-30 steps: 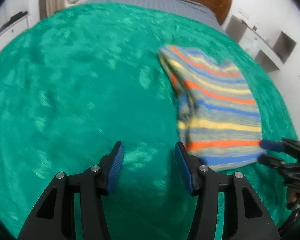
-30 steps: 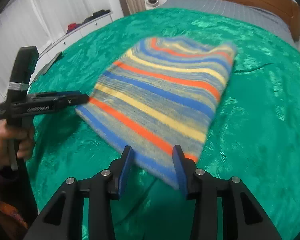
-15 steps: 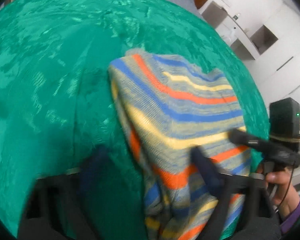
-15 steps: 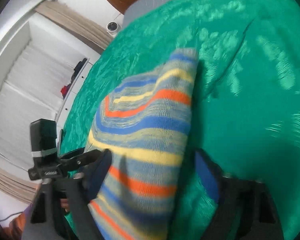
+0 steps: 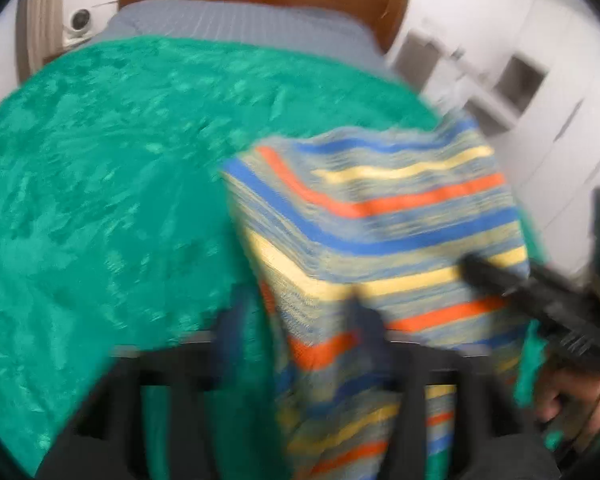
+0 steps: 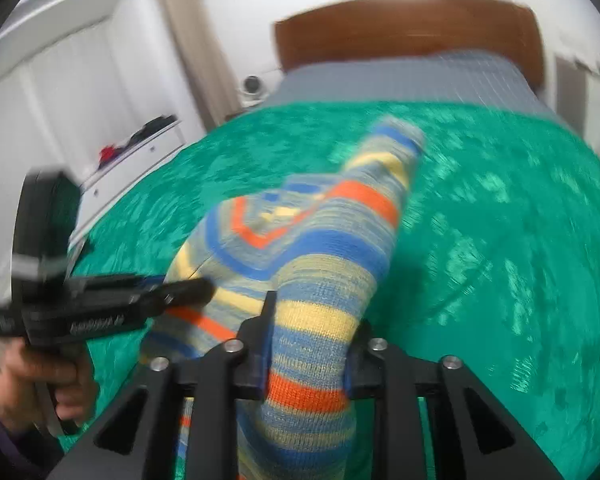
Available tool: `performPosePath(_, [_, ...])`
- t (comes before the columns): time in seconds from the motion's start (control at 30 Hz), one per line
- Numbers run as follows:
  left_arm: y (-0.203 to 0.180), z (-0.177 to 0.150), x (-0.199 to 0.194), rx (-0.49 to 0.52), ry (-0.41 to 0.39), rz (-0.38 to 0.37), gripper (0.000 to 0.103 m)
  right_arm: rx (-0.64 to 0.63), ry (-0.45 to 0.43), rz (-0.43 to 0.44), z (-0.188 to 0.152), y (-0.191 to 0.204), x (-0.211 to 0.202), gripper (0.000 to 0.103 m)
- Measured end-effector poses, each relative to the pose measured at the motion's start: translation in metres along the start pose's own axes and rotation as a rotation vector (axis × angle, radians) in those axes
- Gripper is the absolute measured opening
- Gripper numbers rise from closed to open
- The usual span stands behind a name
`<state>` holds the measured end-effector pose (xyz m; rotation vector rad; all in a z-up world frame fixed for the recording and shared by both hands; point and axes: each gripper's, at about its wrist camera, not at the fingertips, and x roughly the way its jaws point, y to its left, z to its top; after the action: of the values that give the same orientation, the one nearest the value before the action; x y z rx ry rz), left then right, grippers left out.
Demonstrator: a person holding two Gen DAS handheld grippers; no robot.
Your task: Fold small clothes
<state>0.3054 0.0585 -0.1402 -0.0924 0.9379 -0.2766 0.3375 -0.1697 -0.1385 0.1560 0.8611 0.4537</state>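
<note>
A knitted garment (image 5: pixel 380 208) striped in blue, orange and yellow is raised by its near edge above the green blanket (image 5: pixel 100 200). In the blurred left wrist view my left gripper (image 5: pixel 298 320) has the garment's left edge between its fingers; its jaws are opening and the left pad stands clear of the cloth. In the right wrist view the garment (image 6: pixel 320 240) bunches up and fills the gap of my right gripper (image 6: pixel 314 328), whose jaws are closing on it. The left gripper (image 6: pixel 196 290) reaches in from the left, held by a hand.
The blanket (image 6: pixel 500 240) covers a bed with a grey sheet (image 6: pixel 400 76) and a brown headboard (image 6: pixel 400 28) at the far end. A white dresser (image 6: pixel 128 160) stands to the left, white shelves (image 5: pixel 520 76) to the right. A small camera (image 6: pixel 252 84) sits beside the headboard.
The garment lay flat on the blanket. Both grippers moved onto its near edge and lifted it, so it now hangs bunched between them.
</note>
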Motion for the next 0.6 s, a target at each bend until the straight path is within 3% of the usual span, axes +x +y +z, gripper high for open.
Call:
performPosePath(0.07, [-0.004,-0.01,0.003,0.053,-0.027,0.122,0.085,0.055,0.052,-0.09,-0.005,-0.017,0.005,0.101])
performPosePath(0.17, [-0.012,-0.04,-0.022,0.118,-0.097,0.214,0.088,0.07,0.049,-0.248,-0.031,-0.041,-0.016,0.103])
performPosePath(0.23, [-0.02,-0.052,-0.043,0.133,-0.149,0.242,0.098,0.033,0.046,-0.306,-0.046,-0.04,-0.033,0.103])
performPosePath(0.37, [-0.053,-0.068,-0.104,0.177,-0.294,0.393,0.103,-0.011,-0.003,-0.311,-0.066,-0.02,-0.08,0.103])
performPosePath(0.47, [-0.065,-0.066,-0.132,0.153,-0.324,0.47,0.103,-0.059,-0.053,-0.312,-0.075,0.008,-0.118,0.103])
performPosePath(0.6, [-0.078,-0.076,-0.163,0.102,-0.357,0.475,0.103,-0.101,-0.106,-0.321,-0.082,0.045,-0.16,0.103])
